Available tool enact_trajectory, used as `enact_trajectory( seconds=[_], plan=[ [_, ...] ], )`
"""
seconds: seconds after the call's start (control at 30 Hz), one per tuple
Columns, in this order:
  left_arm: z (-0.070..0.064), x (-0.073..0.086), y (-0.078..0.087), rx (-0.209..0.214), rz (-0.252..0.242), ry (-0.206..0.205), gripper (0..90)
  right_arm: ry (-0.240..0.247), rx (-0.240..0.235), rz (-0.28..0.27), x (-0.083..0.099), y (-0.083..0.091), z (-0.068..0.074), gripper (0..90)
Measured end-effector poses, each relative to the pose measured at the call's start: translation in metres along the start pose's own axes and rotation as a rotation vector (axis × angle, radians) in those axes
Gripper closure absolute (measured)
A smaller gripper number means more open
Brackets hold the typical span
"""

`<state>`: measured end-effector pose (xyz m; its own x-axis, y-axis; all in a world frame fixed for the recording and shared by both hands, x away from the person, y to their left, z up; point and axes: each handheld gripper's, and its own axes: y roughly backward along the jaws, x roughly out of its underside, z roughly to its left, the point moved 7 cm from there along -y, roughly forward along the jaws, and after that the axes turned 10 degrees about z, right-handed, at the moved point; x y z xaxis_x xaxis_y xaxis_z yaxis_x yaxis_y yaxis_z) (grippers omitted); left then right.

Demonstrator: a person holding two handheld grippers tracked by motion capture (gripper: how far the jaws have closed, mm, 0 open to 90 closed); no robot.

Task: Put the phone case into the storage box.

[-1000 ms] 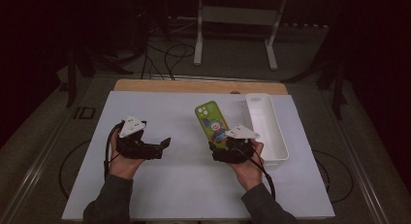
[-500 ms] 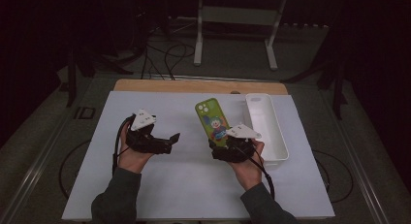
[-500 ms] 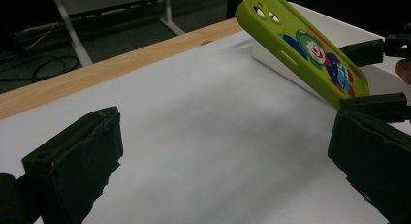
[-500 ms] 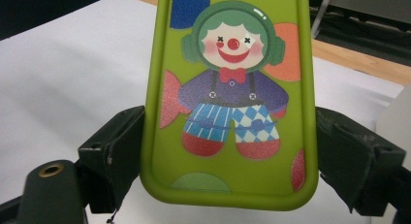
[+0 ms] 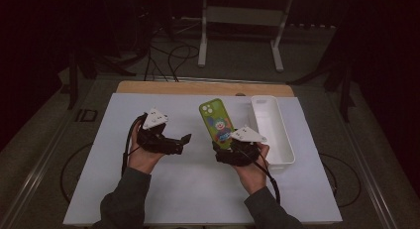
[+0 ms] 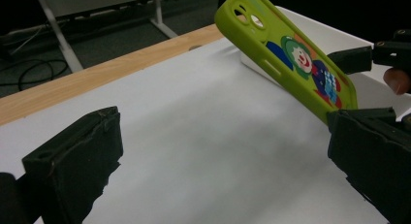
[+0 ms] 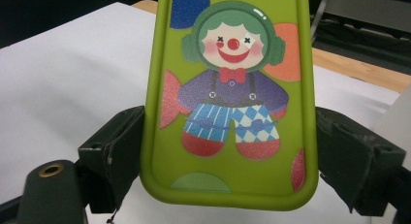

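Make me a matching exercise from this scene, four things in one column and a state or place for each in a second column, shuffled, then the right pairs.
1. phone case
2. left gripper
3. white tray
4. right gripper

A. open, holding nothing
B. resting on the white mat, right of the phone case
C. green, with a clown picture
D. shut on the sides of the case

Pairs: 1-C, 2-A, 3-B, 4-D

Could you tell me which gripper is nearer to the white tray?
The right gripper, holding the green phone case, sits just beside the white tray. The left gripper is farther away, across the case, open.
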<state>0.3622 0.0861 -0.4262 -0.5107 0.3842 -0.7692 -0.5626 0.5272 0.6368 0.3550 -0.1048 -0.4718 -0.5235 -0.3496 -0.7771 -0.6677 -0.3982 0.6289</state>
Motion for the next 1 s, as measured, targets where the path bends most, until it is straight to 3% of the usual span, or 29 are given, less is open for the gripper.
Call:
enact_trajectory(
  seconds=[0.5,1.0],
  plan=[
    [-0.013,-0.016,-0.015,0.032,0.032,-0.016,0.9,0.019,0.010,-0.018,-0.001,0.002,0.004,15.6],
    [-0.021,-0.027,-0.023,0.072,0.028,-0.006,4.0,0.018,-0.002,-0.044,-0.004,0.005,0.010,15.6]
  ],
)
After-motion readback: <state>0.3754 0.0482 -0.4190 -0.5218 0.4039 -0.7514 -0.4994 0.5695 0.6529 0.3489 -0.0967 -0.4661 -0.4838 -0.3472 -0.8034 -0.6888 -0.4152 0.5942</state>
